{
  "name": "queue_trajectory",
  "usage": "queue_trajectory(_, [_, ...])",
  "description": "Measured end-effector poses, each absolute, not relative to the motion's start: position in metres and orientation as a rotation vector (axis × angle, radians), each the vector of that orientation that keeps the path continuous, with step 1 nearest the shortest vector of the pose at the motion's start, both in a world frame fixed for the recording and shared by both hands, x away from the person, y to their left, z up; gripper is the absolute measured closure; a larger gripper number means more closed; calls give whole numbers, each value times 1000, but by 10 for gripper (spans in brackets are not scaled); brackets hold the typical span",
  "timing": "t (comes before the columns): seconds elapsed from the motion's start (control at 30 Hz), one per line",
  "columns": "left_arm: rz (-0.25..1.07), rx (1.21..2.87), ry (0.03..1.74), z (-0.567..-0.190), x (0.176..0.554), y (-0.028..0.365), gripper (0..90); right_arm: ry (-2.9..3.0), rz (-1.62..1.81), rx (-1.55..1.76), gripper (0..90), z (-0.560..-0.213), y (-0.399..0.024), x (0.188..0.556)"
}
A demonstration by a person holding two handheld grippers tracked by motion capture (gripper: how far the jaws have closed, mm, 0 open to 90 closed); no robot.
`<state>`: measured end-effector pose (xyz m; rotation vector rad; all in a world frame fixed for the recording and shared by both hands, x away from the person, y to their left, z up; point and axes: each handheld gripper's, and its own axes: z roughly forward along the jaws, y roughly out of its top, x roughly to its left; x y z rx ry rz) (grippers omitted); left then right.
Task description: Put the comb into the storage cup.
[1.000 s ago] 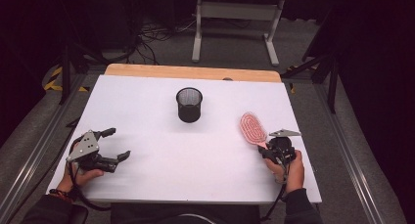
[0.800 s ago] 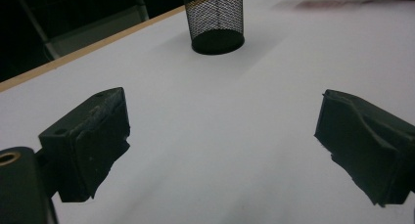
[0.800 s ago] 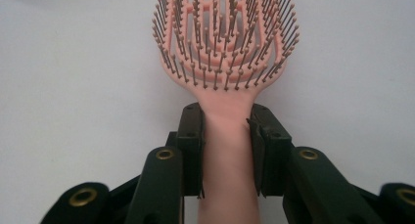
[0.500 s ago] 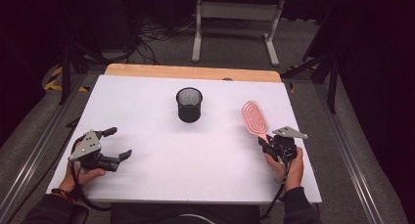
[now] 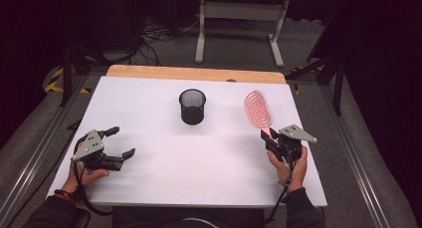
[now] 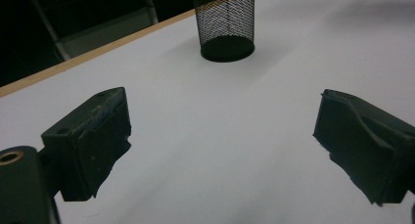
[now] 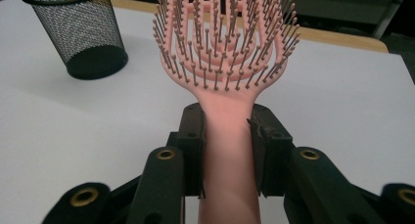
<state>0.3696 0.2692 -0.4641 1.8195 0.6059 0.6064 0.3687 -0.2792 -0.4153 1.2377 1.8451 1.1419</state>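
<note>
A pink hairbrush (image 5: 258, 109) (image 7: 226, 48) is held up off the white table (image 5: 214, 158), bristles facing the person, head pointing away. My right gripper (image 5: 268, 136) (image 7: 226, 131) is shut on its handle at the table's right side. A black mesh cup (image 5: 192, 106) (image 6: 225, 23) (image 7: 80, 31) stands upright at the middle back of the table, empty as far as I can see. My left gripper (image 5: 121, 142) (image 6: 220, 141) rests at the front left, jaws wide open with nothing between them, pointing toward the cup.
A wooden strip (image 5: 194, 73) runs along the table's far edge. Behind it stands a white metal frame (image 5: 239, 14) on the dark floor, with cables nearby. Metal rails flank the table on both sides.
The right gripper has tilted the hairbrush upward, so its head now stands higher and farther back over the table. The left gripper has stayed put.
</note>
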Motion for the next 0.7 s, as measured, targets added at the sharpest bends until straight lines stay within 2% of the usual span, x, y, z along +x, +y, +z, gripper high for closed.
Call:
queue_trajectory(0.43, [581,1778,612,-452,382,262,91,1812,1200,1142,693,-402,-257,372])
queue_trajectory(0.7, [536,1762,586,-442,393,245,95,1808,1236,1082,693,-399,-240,373])
